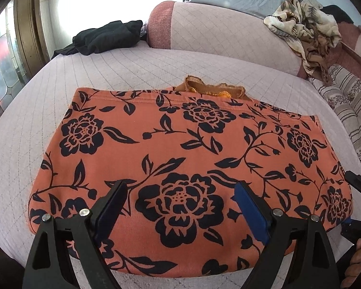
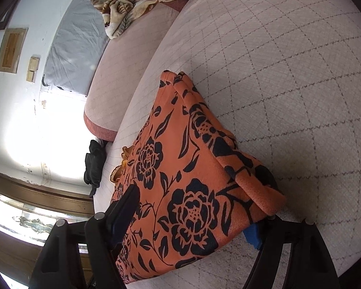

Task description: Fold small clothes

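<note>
An orange garment with black flowers (image 1: 185,159) lies folded flat on the pale quilted bed (image 1: 156,65). My left gripper (image 1: 180,192) hovers open over its near edge, with nothing between the fingers. My right gripper (image 2: 199,202) is open around the garment's right corner (image 2: 204,180): one finger (image 2: 125,207) lies on top, and the blue pad of the other (image 2: 252,236) is under the folded edge. The right gripper also shows at the left wrist view's right edge (image 1: 356,207). An orange-brown lace trim (image 1: 211,89) sticks out from under the garment's far edge.
A black garment (image 1: 108,37) lies at the bed's far left. A brown patterned blanket heap (image 1: 305,31) sits on the pink quilted roll (image 1: 216,26) at the back right. A striped floral pillow (image 1: 351,110) is at the right.
</note>
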Motion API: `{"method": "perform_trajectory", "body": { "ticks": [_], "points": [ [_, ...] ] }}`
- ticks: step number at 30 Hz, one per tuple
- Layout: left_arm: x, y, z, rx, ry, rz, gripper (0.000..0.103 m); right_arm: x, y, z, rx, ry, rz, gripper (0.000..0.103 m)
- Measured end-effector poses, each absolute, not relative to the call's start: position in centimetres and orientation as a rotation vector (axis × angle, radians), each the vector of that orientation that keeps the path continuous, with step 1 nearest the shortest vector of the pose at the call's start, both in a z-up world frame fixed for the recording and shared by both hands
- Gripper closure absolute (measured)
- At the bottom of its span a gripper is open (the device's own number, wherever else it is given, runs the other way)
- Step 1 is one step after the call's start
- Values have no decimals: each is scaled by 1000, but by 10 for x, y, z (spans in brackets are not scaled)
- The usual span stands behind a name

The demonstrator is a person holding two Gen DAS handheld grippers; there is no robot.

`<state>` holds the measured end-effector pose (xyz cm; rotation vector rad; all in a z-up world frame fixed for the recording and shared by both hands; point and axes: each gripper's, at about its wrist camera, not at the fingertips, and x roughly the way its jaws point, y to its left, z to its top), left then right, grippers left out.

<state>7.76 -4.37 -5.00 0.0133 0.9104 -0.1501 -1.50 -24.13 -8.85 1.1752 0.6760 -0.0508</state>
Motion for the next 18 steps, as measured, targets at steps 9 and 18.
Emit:
{"method": "perform_trajectory", "body": {
  "ticks": [9,18],
  "points": [
    [84,-53,-68,93,959,-137,12,-6,-242,-88,1105,708,-54,51],
    [84,-53,-71,105,948,-138,11,-12,-207,-31,652,689,-106,95]
  ]
}}
